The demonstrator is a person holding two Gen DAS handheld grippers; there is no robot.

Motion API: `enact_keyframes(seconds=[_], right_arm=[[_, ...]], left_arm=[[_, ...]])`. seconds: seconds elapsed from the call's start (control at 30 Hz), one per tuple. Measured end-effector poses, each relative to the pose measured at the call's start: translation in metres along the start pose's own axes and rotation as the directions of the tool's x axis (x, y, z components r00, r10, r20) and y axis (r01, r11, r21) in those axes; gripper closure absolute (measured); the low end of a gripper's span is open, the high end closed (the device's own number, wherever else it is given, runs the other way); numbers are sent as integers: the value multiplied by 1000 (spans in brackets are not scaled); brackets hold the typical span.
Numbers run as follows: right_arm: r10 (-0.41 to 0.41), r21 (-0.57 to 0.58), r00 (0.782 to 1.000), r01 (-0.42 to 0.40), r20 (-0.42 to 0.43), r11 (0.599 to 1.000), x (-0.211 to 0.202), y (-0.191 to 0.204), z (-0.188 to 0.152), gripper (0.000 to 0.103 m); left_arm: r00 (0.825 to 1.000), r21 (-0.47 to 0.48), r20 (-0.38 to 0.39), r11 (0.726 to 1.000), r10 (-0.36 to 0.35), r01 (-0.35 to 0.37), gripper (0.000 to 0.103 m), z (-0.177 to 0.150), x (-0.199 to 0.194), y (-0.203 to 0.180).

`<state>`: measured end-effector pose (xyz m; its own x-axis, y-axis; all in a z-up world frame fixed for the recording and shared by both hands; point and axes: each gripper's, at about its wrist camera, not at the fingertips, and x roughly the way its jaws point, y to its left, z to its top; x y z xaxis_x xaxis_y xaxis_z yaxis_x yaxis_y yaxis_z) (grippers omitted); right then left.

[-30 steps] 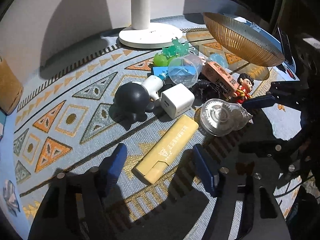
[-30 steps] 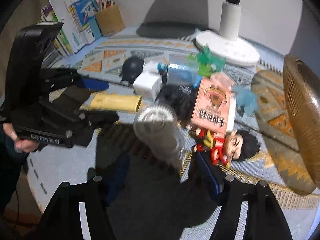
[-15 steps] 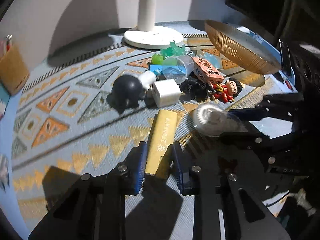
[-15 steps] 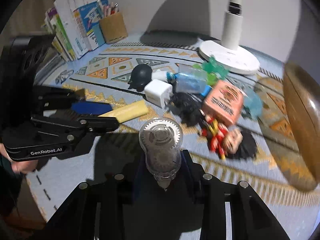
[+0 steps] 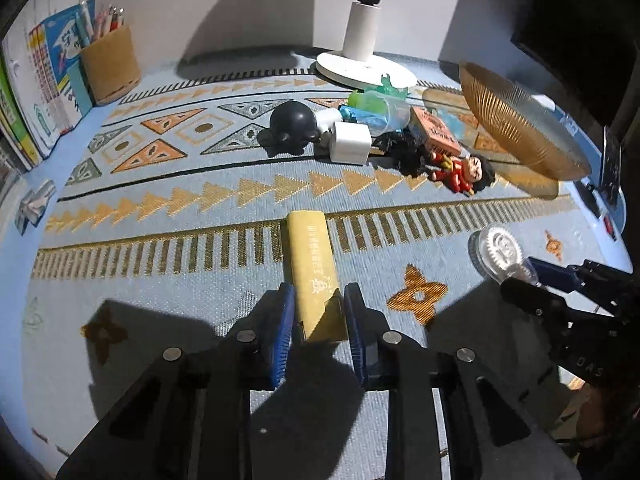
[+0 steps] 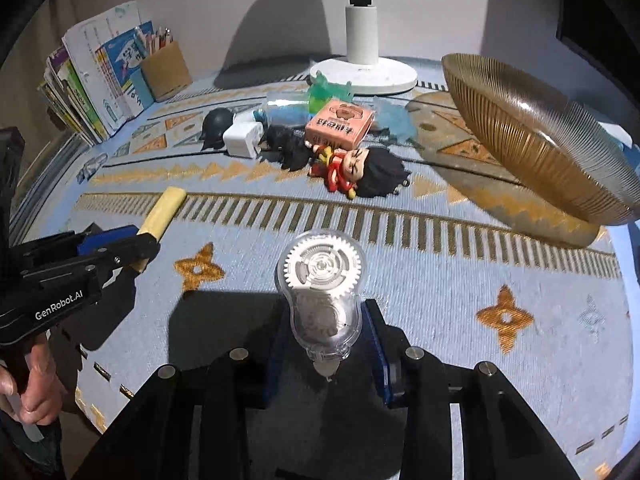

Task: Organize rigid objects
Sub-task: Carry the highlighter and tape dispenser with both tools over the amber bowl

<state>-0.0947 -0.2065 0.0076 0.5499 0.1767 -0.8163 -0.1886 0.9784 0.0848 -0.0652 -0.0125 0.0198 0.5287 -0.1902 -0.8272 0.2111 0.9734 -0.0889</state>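
Note:
A long yellow bar (image 5: 313, 264) is clamped between the blue pads of my left gripper (image 5: 318, 312), which is shut on its near end and holds it above the patterned blue cloth (image 5: 168, 280). My right gripper (image 6: 326, 332) is shut on a clear correction-tape dispenser (image 6: 322, 288) with a white gear wheel, pointing away from me. Each gripper shows in the other's view: the left gripper (image 6: 138, 246) with the bar (image 6: 162, 210), the right gripper (image 5: 528, 276) with the dispenser (image 5: 498, 254).
A heap lies at the back: black round toy (image 5: 290, 122), white charger cube (image 5: 350, 142), pink box (image 6: 340, 126), red-clothed doll (image 6: 356, 170), clear cup (image 5: 380, 114). An amber ribbed bowl (image 6: 532, 140) stands right, a white lamp base (image 5: 366, 66) behind, books and pencil holder (image 5: 110, 64) left. A hand (image 6: 28, 384) holds the left gripper.
Both grippers closed, the left on the yellow bar and the right on the tape dispenser, then pulled back from the heap toward the near part of the cloth with them.

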Motion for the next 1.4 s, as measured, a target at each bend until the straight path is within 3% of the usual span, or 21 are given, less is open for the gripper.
enact_keyframes(seconds=[0.07,0.17,0.27,0.33,0.37,0.43,0.47,0.6,0.63,0.7,0.83,0.9,0.97,1.0,1.07,1.1,1.13,1.2,1.3,1.37,1.4], right_arm=[[11,-7,1000,-11,4,1000,0,0,0,61],[29,6,999,-29,14,1000,2,0,2,39],[-55,-37,998,56,25,998,9,6,5,39],[-64,-52,997,66,38,996,11,9,7,46],[-53,-56,998,55,42,997,11,10,8,56],[-65,-78,997,69,51,995,10,16,8,57],[-72,-89,996,77,56,993,10,19,8,57],[29,-44,994,-24,102,999,-13,11,13,57],[24,-30,990,-20,136,999,-26,5,16,57],[-11,-4,980,12,197,1000,-51,-9,21,57],[-150,89,937,128,315,988,-107,-60,35,57],[-228,143,914,190,335,971,-124,-88,43,57],[-261,203,908,202,328,958,-133,-113,44,57],[-264,227,909,197,323,954,-135,-123,42,57],[-252,246,914,176,319,953,-136,-134,34,57],[-247,247,917,173,312,954,-133,-137,29,57],[-238,245,925,167,298,955,-128,-139,22,57],[-202,240,941,137,273,961,-114,-137,14,57],[-138,232,962,82,236,969,-91,-133,7,57],[-131,216,964,81,231,973,-85,-126,6,57],[-132,205,963,84,235,975,-86,-124,4,57]], left_arm=[[1000,10,-12,1000,-12,12,64,-1,1,1],[1000,21,-14,999,-26,26,61,0,1,-1],[1000,51,-5,999,5,-5,61,2,5,-6],[999,71,12,997,38,-38,62,3,7,-11],[999,79,16,996,49,-50,64,4,8,-13],[998,90,32,994,56,-59,81,5,7,-17],[998,92,30,994,47,-49,81,6,7,-19],[997,100,76,995,14,-22,84,11,-12,-26],[996,101,92,995,-2,-8,91,14,-19,-28],[988,107,147,994,-45,29,92,25,-40,-34],[958,164,257,983,-125,85,92,56,-79,-63],[945,203,281,972,-170,115,92,73,-90,-77],[935,203,298,970,-192,134,92,84,-99,-77],[936,192,283,969,-209,158,90,87,-98,-70],[952,149,222,972,-211,180,61,84,-89,-52],[967,122,186,980,-176,156,31,77,-80,-39],[974,116,171,985,-149,131,21,68,-74,-34],[993,122,96,991,-71,59,21,45,-53,-29],[999,158,-16,987,-32,34,22,20,-24,-37],[998,190,-54,982,25,-14,30,9,-9,-45],[997,199,-71,980,40,-26,44,6,-2,-46]])
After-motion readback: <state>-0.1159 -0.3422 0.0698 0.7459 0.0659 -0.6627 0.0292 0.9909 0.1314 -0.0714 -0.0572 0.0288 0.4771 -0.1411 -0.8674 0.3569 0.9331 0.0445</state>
